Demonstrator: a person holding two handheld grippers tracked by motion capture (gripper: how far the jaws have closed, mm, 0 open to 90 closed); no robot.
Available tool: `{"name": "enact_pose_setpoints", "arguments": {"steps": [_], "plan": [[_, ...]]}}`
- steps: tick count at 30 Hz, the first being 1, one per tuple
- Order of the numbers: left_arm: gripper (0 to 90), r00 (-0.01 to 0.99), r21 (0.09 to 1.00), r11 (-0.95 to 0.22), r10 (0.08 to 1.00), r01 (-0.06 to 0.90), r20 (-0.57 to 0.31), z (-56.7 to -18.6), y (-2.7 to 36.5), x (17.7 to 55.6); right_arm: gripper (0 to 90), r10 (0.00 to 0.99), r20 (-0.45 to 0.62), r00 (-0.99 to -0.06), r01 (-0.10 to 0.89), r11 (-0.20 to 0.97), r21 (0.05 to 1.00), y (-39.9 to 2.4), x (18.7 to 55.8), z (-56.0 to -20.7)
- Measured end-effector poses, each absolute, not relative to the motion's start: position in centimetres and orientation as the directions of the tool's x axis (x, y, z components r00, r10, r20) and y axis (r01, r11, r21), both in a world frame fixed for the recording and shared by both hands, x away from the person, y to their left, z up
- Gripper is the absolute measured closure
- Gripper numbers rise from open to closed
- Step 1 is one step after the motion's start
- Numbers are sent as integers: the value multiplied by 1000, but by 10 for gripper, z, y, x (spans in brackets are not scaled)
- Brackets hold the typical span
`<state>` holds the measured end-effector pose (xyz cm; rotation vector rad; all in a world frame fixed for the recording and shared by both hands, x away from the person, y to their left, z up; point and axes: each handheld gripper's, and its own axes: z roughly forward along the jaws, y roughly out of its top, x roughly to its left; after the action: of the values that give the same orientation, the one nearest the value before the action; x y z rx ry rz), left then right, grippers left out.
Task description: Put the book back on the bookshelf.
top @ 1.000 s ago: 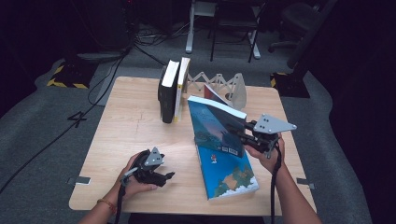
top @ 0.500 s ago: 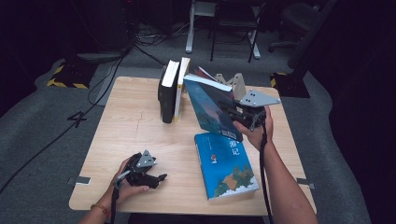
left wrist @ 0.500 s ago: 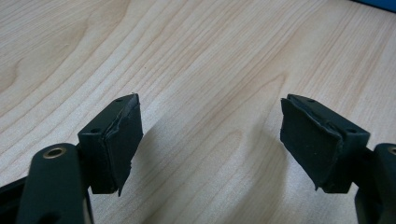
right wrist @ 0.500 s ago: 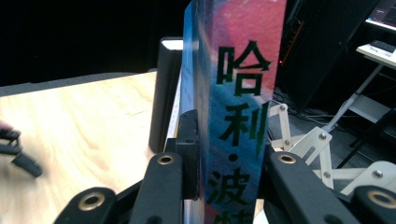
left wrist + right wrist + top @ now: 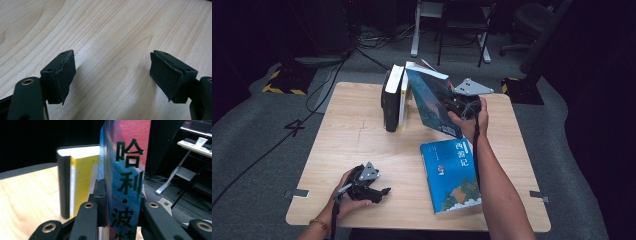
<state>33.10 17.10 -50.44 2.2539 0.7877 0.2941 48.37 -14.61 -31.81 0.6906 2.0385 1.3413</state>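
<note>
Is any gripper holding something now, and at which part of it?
The right gripper clamps the blue book across its spine, lifted beside the upright books. The left gripper is open on the table, holding nothing.

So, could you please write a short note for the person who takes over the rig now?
Right gripper: shut on the blue-and-red book, held tilted in the air beside the upright books at the table's far side.
Left gripper: open, holding nothing, resting near the table's front edge.
Done: one book lifted.
Left: stand it next to the upright books, probably; then the blue book lying flat at the front right.
</note>
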Motion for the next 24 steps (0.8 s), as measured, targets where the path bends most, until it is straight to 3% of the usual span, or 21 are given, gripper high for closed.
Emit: {"name": "enact_pose_setpoints", "arguments": {"steps": [24], "plan": [[218, 796, 701, -558, 605, 443, -21, -505, 171, 329, 746, 775, -79, -627, 172, 237, 956, -122, 538, -356]]}}
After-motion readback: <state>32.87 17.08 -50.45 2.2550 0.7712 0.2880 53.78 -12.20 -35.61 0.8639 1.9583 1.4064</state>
